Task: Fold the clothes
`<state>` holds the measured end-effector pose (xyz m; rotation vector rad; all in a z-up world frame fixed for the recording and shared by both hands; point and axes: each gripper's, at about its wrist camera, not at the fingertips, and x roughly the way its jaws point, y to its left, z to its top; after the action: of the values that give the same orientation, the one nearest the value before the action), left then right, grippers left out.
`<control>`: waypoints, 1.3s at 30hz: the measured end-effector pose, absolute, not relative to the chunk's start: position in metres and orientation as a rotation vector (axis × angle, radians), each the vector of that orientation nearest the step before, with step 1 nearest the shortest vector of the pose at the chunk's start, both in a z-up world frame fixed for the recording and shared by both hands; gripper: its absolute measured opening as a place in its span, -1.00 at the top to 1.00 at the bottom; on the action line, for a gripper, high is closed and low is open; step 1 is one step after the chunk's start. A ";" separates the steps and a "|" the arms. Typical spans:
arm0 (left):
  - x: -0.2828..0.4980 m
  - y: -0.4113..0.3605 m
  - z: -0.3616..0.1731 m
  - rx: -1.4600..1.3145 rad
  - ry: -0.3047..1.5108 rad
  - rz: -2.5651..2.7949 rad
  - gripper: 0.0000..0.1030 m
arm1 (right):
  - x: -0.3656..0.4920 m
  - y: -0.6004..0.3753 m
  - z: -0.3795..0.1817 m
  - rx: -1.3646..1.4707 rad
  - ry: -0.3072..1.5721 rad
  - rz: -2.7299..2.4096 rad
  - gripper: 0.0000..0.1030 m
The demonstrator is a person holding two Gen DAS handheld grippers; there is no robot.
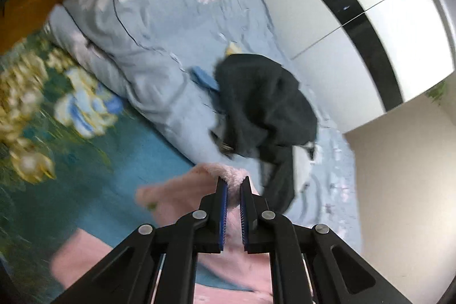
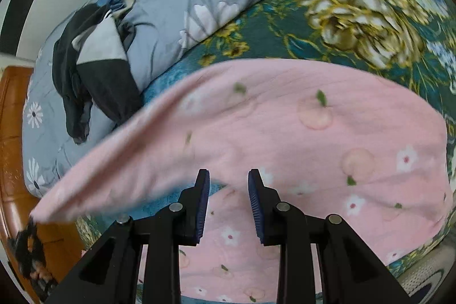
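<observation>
A pink garment (image 2: 299, 138) with small flowers and peaches lies on the green flowered bed sheet (image 2: 356, 19). My left gripper (image 1: 233, 184) is shut on a fuzzy pink edge of the garment (image 1: 228, 175) and holds it lifted above the bed. In the right wrist view the left gripper (image 2: 28, 241) shows blurred at the far left, holding the garment's stretched corner. My right gripper (image 2: 228, 175) is open just above the pink cloth, with nothing between its fingers.
A rolled light-blue daisy duvet (image 1: 148, 27) lies along the far side of the bed. A dark garment (image 1: 265, 104) lies heaped on the duvet (image 2: 94, 70). A wooden bed frame (image 2: 11, 133) and a white wall (image 1: 356, 4) border the bed.
</observation>
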<state>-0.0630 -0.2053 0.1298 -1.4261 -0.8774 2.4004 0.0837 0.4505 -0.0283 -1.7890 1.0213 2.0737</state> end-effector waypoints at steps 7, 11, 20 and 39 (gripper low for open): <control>-0.144 -0.220 -0.002 -1.898 -0.952 2.399 0.83 | 0.101 0.466 -0.037 -1.748 1.079 2.021 0.45; -0.168 -0.207 -0.038 -1.981 -0.899 2.434 0.83 | 0.105 0.480 -0.044 -1.733 1.057 1.989 0.45; -0.199 -0.191 -0.034 -1.931 -0.803 2.473 0.83 | 0.064 0.537 -0.045 -1.775 0.682 2.056 0.45; -0.108 -0.222 -0.054 -2.166 -0.817 2.497 0.81 | 0.159 0.574 -0.082 -1.790 0.901 1.920 0.44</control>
<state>-0.1082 -0.2216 -0.0540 -2.1657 -0.8169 2.4971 0.1592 0.5736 -0.0816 -1.7896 0.9009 1.9196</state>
